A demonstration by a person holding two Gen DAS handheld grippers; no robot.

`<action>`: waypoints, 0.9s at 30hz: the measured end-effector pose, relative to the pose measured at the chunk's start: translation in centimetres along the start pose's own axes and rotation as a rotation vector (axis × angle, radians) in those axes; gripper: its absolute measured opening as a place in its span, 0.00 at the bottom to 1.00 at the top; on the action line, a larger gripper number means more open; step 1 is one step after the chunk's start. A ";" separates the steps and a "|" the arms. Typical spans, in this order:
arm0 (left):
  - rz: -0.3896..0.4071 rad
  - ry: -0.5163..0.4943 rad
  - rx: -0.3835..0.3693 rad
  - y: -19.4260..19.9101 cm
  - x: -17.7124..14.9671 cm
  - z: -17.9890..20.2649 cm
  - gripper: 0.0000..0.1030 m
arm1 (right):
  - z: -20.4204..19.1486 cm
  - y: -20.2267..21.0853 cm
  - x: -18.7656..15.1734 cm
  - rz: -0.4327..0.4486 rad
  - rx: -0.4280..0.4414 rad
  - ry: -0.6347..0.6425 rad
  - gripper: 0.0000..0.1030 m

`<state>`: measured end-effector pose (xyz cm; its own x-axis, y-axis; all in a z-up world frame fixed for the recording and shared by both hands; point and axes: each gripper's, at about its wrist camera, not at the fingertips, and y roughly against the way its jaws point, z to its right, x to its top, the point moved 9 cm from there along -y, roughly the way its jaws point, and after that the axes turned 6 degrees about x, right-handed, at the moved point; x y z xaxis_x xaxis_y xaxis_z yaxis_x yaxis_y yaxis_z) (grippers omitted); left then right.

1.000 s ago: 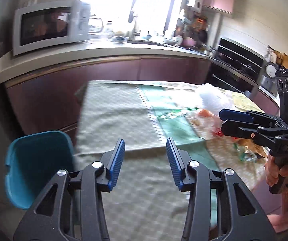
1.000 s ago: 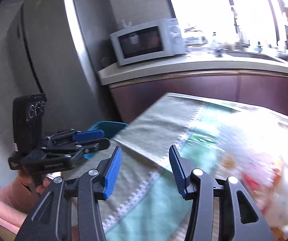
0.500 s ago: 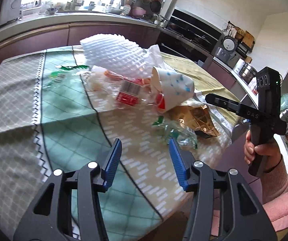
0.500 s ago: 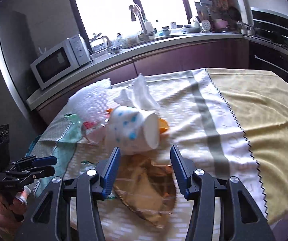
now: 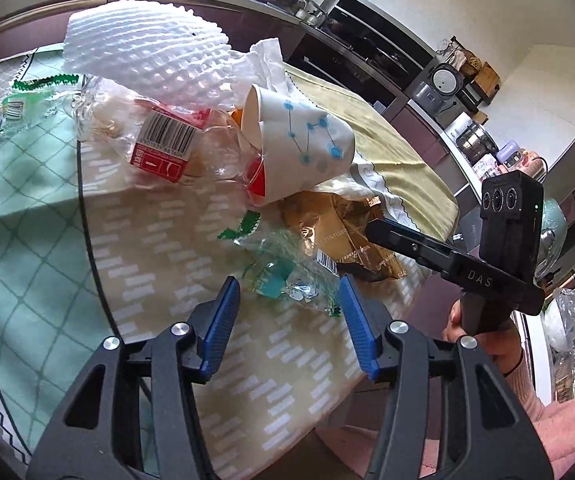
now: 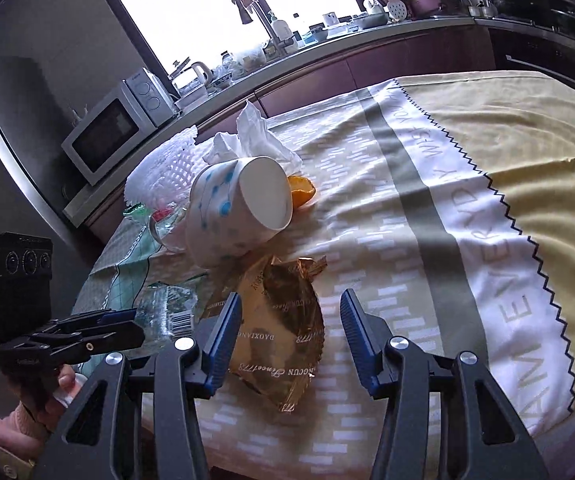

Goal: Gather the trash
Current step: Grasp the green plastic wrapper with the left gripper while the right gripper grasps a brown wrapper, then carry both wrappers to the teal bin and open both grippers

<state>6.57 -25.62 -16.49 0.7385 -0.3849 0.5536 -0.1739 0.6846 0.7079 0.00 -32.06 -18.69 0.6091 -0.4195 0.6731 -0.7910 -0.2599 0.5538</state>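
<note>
Crinkled gold foil of a snack bag lies on the tablecloth, just in front of the tipped paper cup, our landmark. We hold the right gripper with its fingers spread over that bag, nothing in them. Our left gripper is equally wide apart and empty, aimed at the clear green wrapper beside the bag. We judge the reach has only begun; next we must lower and close on thin, slippery film
</note>
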 end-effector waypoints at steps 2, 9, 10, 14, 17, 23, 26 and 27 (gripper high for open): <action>-0.013 0.007 -0.015 -0.7 0.0 0.2 0.41 | -0.1 -0.1 -0.3 -0.006 0.012 -0.003 0.41; -0.048 0.044 -0.060 -3.3 0.1 1.2 0.17 | -0.5 0.2 -0.9 -0.012 0.042 -0.010 0.21; -0.046 0.044 -0.060 -3.5 0.0 1.3 0.16 | -0.6 0.3 -0.9 -0.011 0.044 -0.010 0.20; -0.024 0.028 -0.068 -3.3 -0.1 1.7 0.07 | -0.8 1.1 -0.7 0.002 0.062 -0.006 0.12; -0.002 0.010 -0.064 -2.2 -0.1 1.8 0.04 | -1.5 1.6 -0.7 0.007 0.083 0.007 0.11; 0.043 -0.008 -0.048 0.7 -0.1 1.4 0.03 | -2.8 2.3 -0.9 -0.003 0.113 0.030 0.10; 0.067 -0.006 -0.034 2.5 -0.2 0.5 0.03 | -3.9 2.9 -0.7 0.000 0.151 0.040 0.08; 0.076 -0.006 -0.032 3.2 -0.3 0.3 0.03 | -4.3 3.0 -0.7 0.002 0.158 0.046 0.08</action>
<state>5.63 -23.52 -14.31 0.7203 -0.3345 0.6076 -0.2085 0.7311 0.6497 -2.53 -28.81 -15.36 0.6068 -0.3803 0.6980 -0.7891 -0.3942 0.4712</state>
